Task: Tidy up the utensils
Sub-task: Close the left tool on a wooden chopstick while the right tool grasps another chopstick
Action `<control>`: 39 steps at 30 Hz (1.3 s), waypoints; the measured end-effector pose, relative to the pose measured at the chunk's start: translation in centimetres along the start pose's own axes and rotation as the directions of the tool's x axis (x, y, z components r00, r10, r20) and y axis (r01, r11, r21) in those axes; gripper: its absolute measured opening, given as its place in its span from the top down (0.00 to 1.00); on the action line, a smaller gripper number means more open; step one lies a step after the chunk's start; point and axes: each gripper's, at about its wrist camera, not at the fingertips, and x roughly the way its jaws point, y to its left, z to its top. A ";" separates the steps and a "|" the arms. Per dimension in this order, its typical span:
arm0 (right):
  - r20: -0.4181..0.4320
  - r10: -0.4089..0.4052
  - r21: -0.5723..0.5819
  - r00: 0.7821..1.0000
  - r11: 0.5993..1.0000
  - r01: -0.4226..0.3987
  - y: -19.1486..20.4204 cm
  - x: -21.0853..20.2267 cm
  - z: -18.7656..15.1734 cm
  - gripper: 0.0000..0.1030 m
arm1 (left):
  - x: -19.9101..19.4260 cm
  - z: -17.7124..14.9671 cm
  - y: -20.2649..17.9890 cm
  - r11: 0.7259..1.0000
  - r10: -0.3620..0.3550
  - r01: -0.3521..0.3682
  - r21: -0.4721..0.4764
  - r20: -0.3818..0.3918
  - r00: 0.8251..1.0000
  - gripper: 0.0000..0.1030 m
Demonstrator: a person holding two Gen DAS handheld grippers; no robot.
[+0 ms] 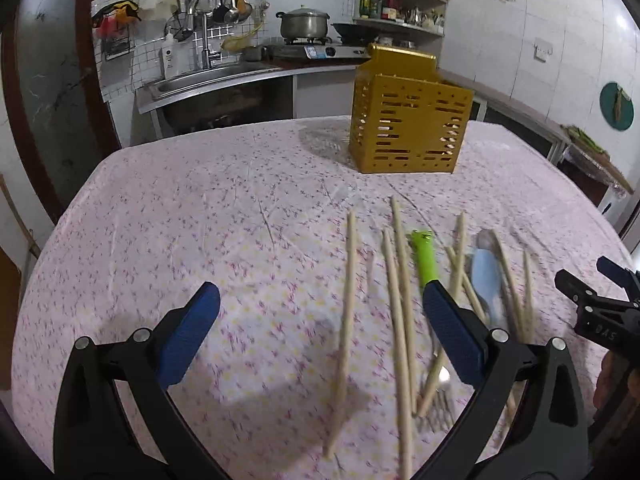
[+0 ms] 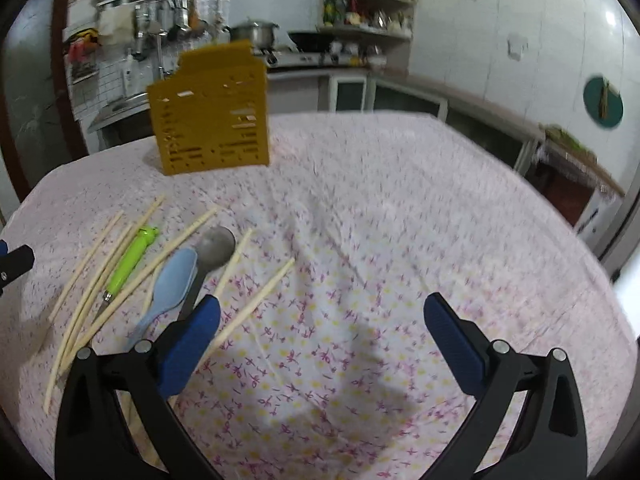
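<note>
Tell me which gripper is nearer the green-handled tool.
Left. The left gripper has one finger right at the green-handled tool; the right gripper sits farther off, beyond the spoons.

A fork (image 1: 438, 390) lies blurred, half hidden under chopsticks (image 1: 400, 280) and the left tongs (image 1: 320, 308).

Pale characters on the right claw (image 1: 600, 280) body, seemingly "0AS", nothing else legible

Both are held low and level, pointing forward. The left hand-held gripper (image 1: 320, 312) has its blue-padded fingers (image 1: 188, 332) spread wide with nothing between them. The right hand-held gripper (image 2: 320, 324) is just as wide apart and empty, its black tip showing beside the left one.
</note>
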 end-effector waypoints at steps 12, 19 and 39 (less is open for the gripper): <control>-0.117 -0.068 0.106 0.991 0.991 0.081 1.8 3.6 1.1 0.24 | 6.8 1.8 0.2 0.998 -0.067 0.068 0.009 -0.113 0.991 0.08; -0.158 -0.043 0.142 0.987 0.988 0.066 2.6 5.1 0.9 0.45 | 9.1 2.7 -0.7 0.996 -0.072 0.079 0.036 -0.162 0.984 0.35; -0.174 0.096 0.171 0.980 0.983 -0.065 1.3 5.6 1.8 0.92 | 10.7 3.6 -1.7 0.994 -0.079 0.097 0.048 -0.291 0.953 0.95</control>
